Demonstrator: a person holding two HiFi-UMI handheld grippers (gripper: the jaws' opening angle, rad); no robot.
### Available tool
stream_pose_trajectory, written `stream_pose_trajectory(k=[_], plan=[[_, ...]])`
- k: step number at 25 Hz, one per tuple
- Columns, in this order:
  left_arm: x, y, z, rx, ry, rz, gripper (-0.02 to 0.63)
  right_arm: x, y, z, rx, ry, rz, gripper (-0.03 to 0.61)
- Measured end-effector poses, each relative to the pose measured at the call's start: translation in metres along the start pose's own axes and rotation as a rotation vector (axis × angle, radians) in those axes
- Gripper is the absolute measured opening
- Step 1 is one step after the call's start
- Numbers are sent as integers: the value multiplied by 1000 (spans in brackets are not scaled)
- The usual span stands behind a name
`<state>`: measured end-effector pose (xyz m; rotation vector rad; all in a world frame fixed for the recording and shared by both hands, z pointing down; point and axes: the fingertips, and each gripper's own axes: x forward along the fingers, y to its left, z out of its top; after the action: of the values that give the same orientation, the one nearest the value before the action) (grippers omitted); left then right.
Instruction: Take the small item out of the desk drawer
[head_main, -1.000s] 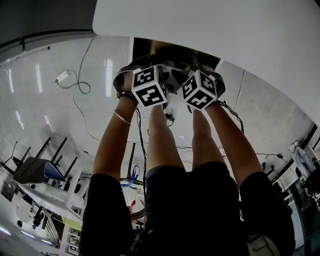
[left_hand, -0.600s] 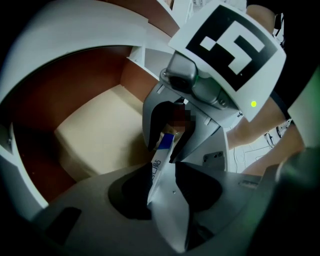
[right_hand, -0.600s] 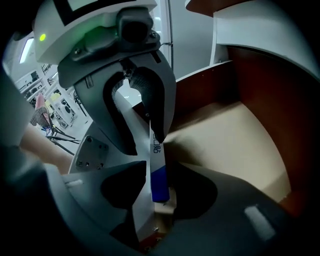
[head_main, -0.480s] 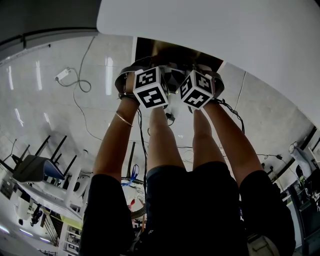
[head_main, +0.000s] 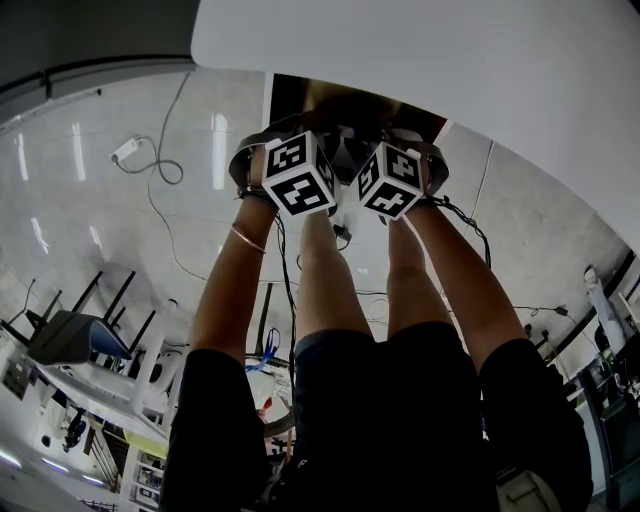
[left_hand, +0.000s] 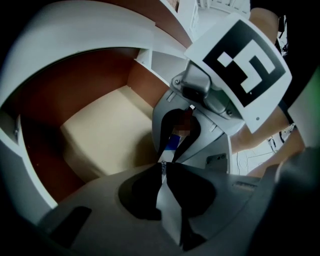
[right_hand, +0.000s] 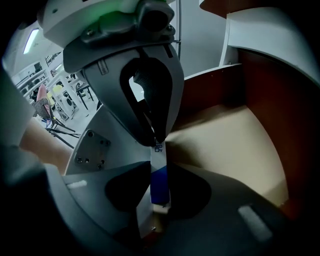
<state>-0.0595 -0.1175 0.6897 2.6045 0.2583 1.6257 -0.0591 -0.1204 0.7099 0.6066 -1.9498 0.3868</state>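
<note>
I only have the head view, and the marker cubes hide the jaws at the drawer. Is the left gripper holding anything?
Observer: Yes, the left gripper is shut on a white and blue strip; its jaws have just been closing.
Operator: And the right one?
Observer: The right gripper pinches the strip's blue end; its jaws have just been closing too.
Operator: Is the strip off the drawer floor?
Observer: It looks so: it spans between the grippers above the beige floor of the drawer.
</note>
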Motion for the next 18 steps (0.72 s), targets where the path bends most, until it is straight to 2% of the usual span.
stream_pose_trajectory(k=[3,11,18], plan=[[-3,0,5,-39,-32,14,-1,-3,1,0,-8,3,-3,109],[-10,-2,16,-104,-103,36,-1,-10,3,-4,14,-7,-8,109],[-28,0,22,-207,-193,80,-1,-24,3,-3,78,-39,-29,107]])
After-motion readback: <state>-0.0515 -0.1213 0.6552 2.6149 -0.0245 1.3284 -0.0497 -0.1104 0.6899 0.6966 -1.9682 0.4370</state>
